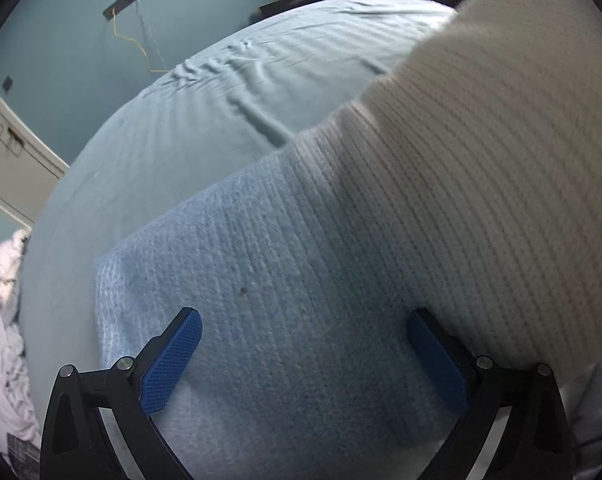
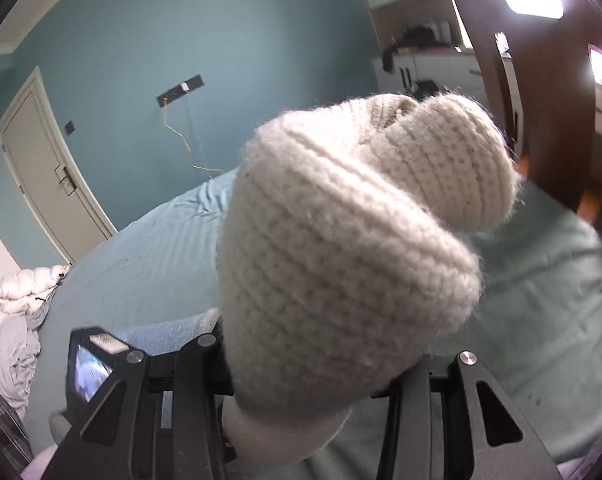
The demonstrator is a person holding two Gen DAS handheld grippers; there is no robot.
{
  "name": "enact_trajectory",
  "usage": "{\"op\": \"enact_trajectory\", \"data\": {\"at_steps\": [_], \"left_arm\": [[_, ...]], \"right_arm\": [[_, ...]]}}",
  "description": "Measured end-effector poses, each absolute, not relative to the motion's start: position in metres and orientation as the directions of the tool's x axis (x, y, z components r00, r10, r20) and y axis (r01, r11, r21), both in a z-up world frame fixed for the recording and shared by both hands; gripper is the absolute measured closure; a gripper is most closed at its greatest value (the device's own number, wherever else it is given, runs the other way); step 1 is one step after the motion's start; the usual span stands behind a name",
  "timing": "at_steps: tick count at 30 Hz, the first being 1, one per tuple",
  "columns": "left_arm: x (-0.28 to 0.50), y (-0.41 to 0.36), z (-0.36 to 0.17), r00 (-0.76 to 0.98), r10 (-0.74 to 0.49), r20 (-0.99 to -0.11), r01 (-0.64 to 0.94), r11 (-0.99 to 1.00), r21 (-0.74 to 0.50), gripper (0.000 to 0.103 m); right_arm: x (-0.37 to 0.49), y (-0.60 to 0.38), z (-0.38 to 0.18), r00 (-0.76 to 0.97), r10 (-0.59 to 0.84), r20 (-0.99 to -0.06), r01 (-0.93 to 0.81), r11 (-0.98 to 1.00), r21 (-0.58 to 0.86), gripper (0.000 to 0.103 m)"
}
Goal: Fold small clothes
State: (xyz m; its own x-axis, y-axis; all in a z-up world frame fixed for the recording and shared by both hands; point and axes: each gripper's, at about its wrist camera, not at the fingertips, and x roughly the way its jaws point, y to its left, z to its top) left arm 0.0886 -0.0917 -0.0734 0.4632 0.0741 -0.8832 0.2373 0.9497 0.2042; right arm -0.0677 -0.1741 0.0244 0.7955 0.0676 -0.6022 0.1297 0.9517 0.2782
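On the bed (image 1: pixel 173 148), covered in a pale blue-green sheet, a knit garment lies partly lifted. Its blue part (image 1: pixel 285 280) rests flat on the sheet at the near side, directly under the left gripper (image 1: pixel 305 360). That gripper's two blue pads (image 1: pixel 173 364) stand wide apart above the blue knit with nothing pinched between them; whether they touch the cloth I cannot tell.

The cream part (image 1: pixel 493 168) of the same knit rises from the blue part up and to the right, off the bed. The right gripper (image 2: pixel 305 376) has it: the cream knit (image 2: pixel 341 248) is bunched thick between the black jaws, which are drawn in narrow and clamp the wad, so the fingertips themselves are hidden by wool. The bunch bulges forward from the gripper and folds over at its far end into a rounded lobe.

To the far left of the bed lies a heap of white bedding (image 2: pixel 21 292). Behind it a teal wall carries a cream door (image 2: pixel 49 176) and a dark bracket (image 2: pixel 179 91) with thin wires hanging down. At far right stand a dark wooden post and white cabinets.
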Motion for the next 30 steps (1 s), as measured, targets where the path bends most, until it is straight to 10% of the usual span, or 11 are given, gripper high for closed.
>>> {"op": "enact_trajectory", "data": {"at_steps": [17, 30], "left_arm": [[0.176, -0.103, -0.081, 0.457, 0.073, -0.887, 0.081, 0.989, 0.124, 0.000], [0.074, -0.139, -0.078, 0.578, 0.077, -0.813, 0.362, 0.868, 0.340, 0.000]], "right_arm": [[-0.071, -0.172, 0.020, 0.804, 0.104, -0.585, 0.080, 0.956, 0.281, 0.067], [-0.068, -0.171, 0.019, 0.768, 0.104, -0.632, 0.124, 0.944, 0.305, 0.067]]}}
